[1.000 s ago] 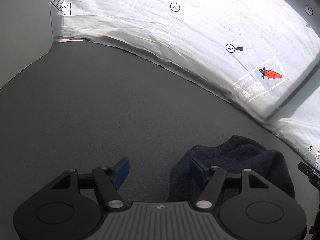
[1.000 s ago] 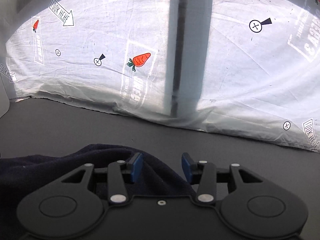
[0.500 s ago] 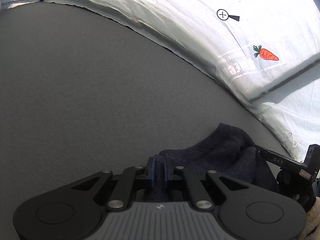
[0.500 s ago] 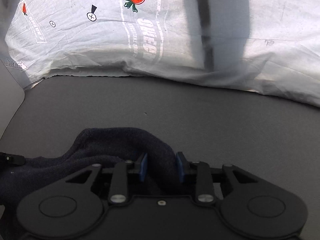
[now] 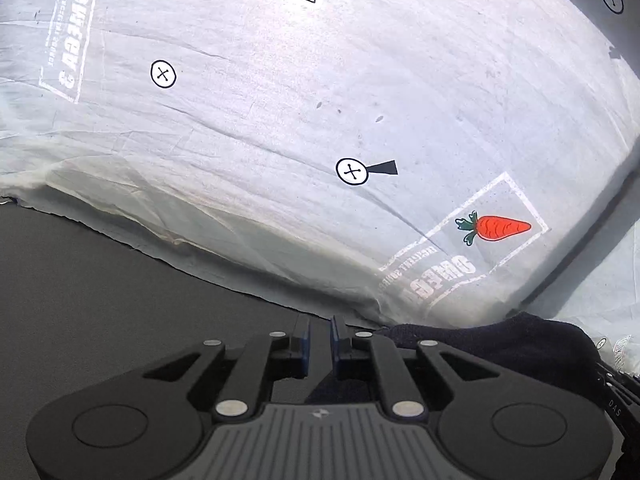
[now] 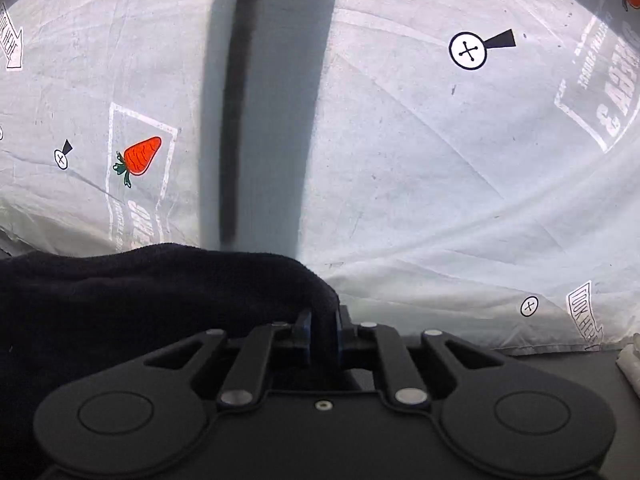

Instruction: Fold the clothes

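Dark navy garment [image 6: 152, 304] is now lifted off the grey table [image 5: 100, 280], where it was lying a second ago. Right gripper [image 6: 322, 330] is clenched on one edge, left gripper [image 5: 319, 338] nearly closed, apparently on another edge. A fold can be started. One garment, two grippers, one printed white backdrop sheet [image 5: 280, 120] counted.
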{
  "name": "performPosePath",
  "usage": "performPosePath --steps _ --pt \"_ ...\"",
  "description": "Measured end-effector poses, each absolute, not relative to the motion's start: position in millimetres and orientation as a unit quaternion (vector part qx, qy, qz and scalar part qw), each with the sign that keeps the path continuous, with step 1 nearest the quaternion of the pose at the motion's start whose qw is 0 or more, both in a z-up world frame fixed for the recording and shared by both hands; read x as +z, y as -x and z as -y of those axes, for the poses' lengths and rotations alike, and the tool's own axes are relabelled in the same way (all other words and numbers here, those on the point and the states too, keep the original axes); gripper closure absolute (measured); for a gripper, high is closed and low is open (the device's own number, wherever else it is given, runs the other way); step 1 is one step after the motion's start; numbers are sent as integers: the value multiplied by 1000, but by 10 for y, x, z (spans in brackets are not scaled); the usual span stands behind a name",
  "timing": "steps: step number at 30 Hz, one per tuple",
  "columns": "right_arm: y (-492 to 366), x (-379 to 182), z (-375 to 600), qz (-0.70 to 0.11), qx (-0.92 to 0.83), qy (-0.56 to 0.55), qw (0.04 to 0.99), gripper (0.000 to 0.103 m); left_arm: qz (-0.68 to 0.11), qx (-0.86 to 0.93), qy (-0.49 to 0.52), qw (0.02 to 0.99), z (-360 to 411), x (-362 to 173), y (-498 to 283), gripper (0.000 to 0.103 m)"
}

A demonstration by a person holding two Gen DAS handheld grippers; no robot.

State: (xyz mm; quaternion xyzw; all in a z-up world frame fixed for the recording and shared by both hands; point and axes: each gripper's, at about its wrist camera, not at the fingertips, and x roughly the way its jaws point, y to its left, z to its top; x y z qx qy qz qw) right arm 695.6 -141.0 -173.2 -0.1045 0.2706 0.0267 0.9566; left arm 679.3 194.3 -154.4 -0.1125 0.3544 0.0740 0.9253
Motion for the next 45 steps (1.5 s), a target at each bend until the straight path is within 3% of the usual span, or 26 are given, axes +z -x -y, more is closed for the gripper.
performPosePath --steps 1,2,4,5,9,11,12,17,21,27,37,39,41,45 --pt "-6910 -1760 1427 -270 18 114 956 88 -365 95 76 923 -1868 -1582 -6872 66" --pt "-6858 -1787 1447 -270 11 122 955 84 -369 99 67 922 -1839 -1600 -6867 65" --pt "-6706 -1796 1476 -269 10 116 956 50 -373 92 80 920 -1827 -1614 -6721 57" --pt "-6602 -1776 1483 -269 18 101 958 46 -375 89 90 918 -1825 -1621 -6598 47" --pt "-6145 -1805 1375 -296 69 57 951 44 -395 99 126 904 -1810 -1664 -6037 43" --pt "-5875 -1893 1268 -313 90 50 944 36 -411 110 149 893 -1838 -1691 -5729 42" --pt "-5743 -1940 1231 -323 96 47 940 27 -420 116 156 887 -1855 -1696 -5565 42" --pt "-5137 -2310 1078 -383 95 51 917 17 -465 132 145 863 -1741 -1756 -4977 41" --pt "-4808 -2508 1081 -376 80 47 922 0 -489 129 176 845 -1755 -1856 -4587 41" --pt "-4708 -2637 1161 -325 74 17 943 0 -518 124 174 828 -1792 -2023 -4186 41" --pt "-4739 -2652 1141 -321 70 22 944 0 -510 86 229 825 -1803 -2164 -3679 44" --pt "-4740 -2654 1143 -321 70 23 944 0 -505 75 240 825 -1805 -2170 -3643 54" --pt "-4733 -2654 1154 -321 70 23 944 0 -502 64 250 826 -1838 -2186 -3657 71" --pt "-4739 -2658 1170 -321 70 24 944 0 -495 55 248 831 -1836 -2171 -3666 89"
